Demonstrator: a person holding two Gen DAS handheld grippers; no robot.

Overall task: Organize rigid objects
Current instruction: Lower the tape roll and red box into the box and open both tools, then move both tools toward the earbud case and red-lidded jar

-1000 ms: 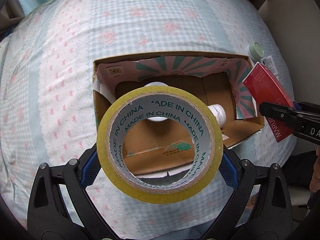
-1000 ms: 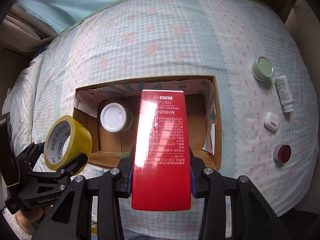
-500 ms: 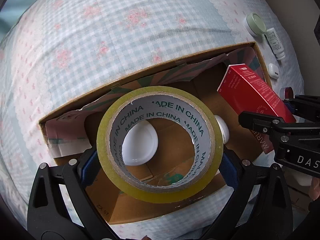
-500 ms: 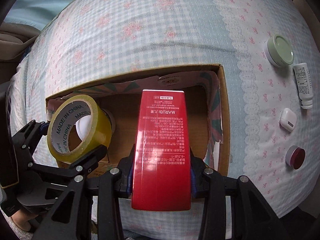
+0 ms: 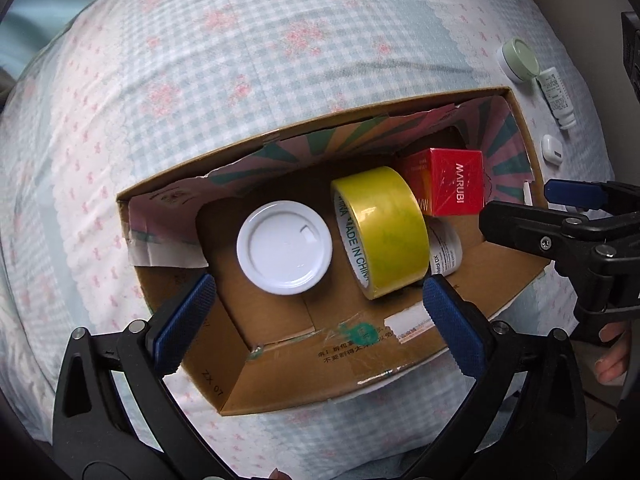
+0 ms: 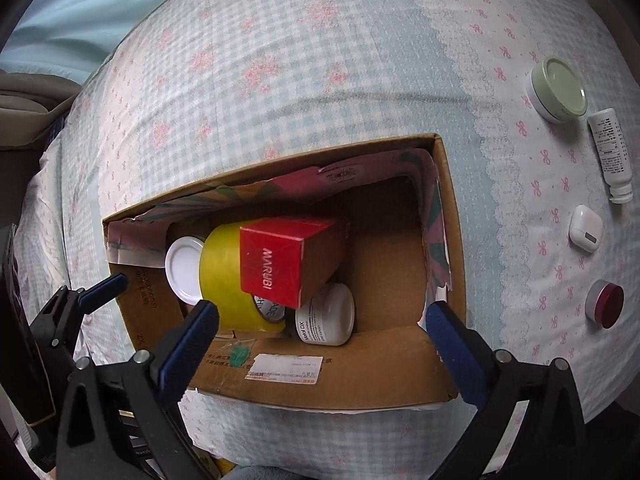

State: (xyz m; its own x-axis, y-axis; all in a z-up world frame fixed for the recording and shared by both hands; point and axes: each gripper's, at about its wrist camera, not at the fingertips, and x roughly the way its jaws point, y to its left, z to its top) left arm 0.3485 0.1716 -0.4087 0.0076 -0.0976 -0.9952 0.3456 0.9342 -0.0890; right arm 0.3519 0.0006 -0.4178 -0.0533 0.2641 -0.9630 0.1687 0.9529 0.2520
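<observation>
A home, by the look of it a bedroom; the surface is a soft bed (image 6: 320, 80) under a pale blue gingham cover with pink bows, flowers and a lacy white band; a reused cardboard box (image 6: 448, 240) sits sunk into it, and near the bed's right edge lie a green-lidded jar (image 6: 558, 89), a small white bottle (image 6: 612, 154) and an earbud case (image 6: 586, 229)

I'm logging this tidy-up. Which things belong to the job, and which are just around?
Job:
box
tape
red carton
white jars
green tin
bottle
earbud case
red-lidded pot

Around:
bedspread
</observation>
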